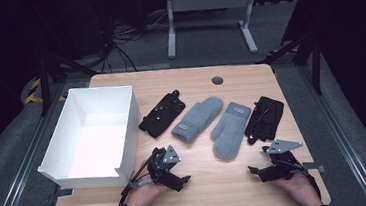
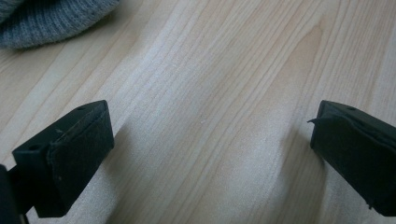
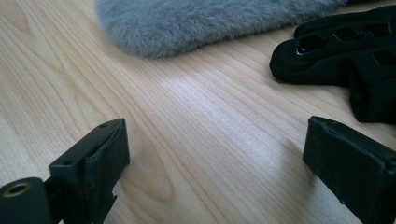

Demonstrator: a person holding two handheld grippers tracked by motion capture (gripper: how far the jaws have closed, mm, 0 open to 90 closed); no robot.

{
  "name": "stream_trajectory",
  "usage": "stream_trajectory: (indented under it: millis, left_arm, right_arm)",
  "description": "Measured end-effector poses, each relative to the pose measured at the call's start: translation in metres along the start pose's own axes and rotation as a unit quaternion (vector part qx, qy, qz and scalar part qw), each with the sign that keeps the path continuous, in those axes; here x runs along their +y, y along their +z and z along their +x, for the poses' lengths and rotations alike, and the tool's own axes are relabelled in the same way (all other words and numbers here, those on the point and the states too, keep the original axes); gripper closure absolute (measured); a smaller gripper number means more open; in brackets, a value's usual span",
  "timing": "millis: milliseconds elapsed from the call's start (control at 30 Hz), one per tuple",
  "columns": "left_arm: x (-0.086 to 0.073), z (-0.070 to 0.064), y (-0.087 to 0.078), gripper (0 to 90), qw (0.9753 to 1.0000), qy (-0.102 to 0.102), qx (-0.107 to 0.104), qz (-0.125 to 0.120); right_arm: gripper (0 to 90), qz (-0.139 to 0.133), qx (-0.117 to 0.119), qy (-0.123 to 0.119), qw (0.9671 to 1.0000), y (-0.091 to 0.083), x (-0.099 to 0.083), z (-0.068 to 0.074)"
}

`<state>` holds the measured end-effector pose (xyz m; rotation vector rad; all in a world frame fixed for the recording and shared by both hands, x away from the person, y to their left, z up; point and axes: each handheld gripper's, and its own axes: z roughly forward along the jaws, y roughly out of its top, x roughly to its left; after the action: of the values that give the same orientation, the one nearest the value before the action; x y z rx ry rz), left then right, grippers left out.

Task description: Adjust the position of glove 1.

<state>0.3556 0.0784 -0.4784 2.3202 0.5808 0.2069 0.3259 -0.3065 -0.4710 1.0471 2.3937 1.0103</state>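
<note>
Both grippers are held low at the bottom of the high view, left gripper [image 1: 177, 176] and right gripper [image 1: 261, 170], jaws spread wide, nothing grasped. The grey mittens [image 1: 231, 129] lie mid-frame on the worktop [image 1: 219, 190] (white box [image 1: 121, 113] at left). Pick-up judged not yet begun; a forward reach is called for next.

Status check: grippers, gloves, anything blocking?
Left gripper and right gripper open, empty. Grey mittens, black gloves untouched beside white box. Nothing blocking.
</note>
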Motion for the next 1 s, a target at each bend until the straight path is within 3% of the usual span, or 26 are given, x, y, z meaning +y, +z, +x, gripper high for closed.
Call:
stream_trajectory:
  millis: [267,467,600,767,1000]
  left_arm:
    - [0.0,0.001,0.0,0.0,1.0,0.004,-0.005,0.001]
    - [0.0,0.001,0.0,0.0,1.0,0.004,-0.005,0.002]
    - [0.0,0.001,0.0,0.0,1.0,0.004,-0.004,0.001]
    - [0.0,0.001,0.0,0.0,1.0,0.003,-0.004,0.002]
    - [-0.001,0.001,-0.001,0.0,1.0,0.006,-0.006,0.002]
  right_arm:
    - [10.1,-0.002,-0.001,0.003,1.0,-0.001,0.0,0.0]
    - [35.2,0.007,0.006,0.01,0.9999,-0.007,0.007,0.0]
    - [62.1,0.003,0.018,0.021,0.9996,-0.012,0.015,-0.003]
    - [86.4,-0.001,0.041,0.023,0.9989,-0.012,0.024,-0.005]
    - [90.0,-0.02,0.057,0.018,0.998,-0.007,0.04,-0.007]
